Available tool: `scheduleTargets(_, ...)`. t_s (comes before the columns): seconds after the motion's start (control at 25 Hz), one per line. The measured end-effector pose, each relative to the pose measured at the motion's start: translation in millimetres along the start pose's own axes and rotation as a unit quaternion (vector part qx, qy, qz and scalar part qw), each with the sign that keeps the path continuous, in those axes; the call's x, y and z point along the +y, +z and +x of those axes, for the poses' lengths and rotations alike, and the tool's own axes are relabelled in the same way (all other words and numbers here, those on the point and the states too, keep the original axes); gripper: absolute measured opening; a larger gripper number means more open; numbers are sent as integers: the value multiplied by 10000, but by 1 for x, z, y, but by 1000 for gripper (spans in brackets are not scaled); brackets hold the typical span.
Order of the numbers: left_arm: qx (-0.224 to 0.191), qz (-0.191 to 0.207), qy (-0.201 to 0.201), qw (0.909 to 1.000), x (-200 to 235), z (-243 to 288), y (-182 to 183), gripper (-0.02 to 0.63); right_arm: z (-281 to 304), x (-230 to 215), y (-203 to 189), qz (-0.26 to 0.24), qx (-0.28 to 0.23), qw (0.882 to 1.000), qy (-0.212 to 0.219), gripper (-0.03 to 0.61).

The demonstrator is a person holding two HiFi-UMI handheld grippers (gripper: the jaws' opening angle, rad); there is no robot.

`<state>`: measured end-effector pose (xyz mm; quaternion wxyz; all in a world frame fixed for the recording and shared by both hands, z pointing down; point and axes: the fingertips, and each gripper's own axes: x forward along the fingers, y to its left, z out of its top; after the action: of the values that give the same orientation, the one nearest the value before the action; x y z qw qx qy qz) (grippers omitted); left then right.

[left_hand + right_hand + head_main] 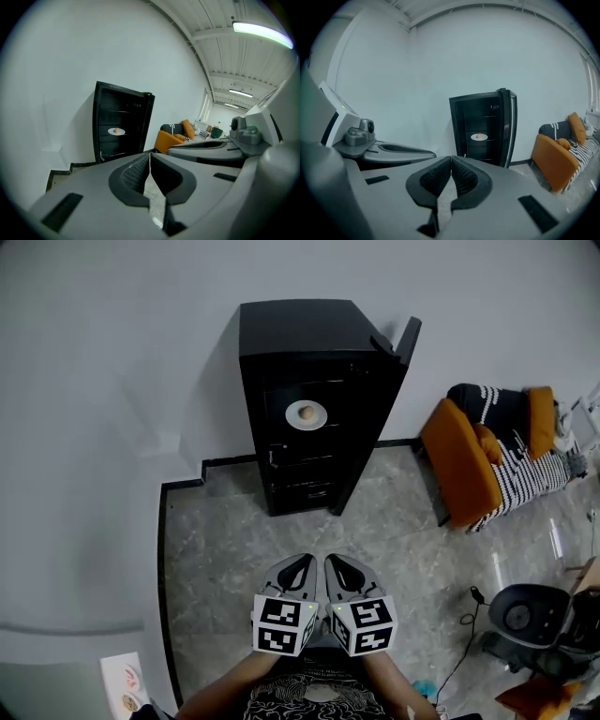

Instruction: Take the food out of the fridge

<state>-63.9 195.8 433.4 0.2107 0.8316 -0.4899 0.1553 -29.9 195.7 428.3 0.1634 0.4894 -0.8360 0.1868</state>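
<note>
While the food (305,412) is sitting on a plate (320,418) inside the open fridge (300,334) at twelve o'clock, the left gripper (298,571) and right gripper (339,571) are hovering at six, well apart from it, pressed together and empty; reaching and lifting are all remaining.

Scene lit evenly by ceiling strip (262,33). Soft shadow thrown on wall (112,352) left of fridge (314,381). Fisheye bending, black corners noted in gripper views.

Bare floor (272,540) to fridge (295,334), door (409,337) open — armchair (459,460) aside
</note>
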Motion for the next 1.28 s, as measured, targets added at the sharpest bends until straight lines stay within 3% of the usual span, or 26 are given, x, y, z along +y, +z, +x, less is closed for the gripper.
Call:
scheduleTargets(0.56, -22, -94, 166, 9998, 38, 33, 21, 21, 53, -9, 21, 6, 13, 9998, 190, 21)
scheduleTargets(1.28, 145, -262, 421, 9987, 52, 156, 71, 21, 133, -110, 61, 132, 169, 9985, 510, 21)
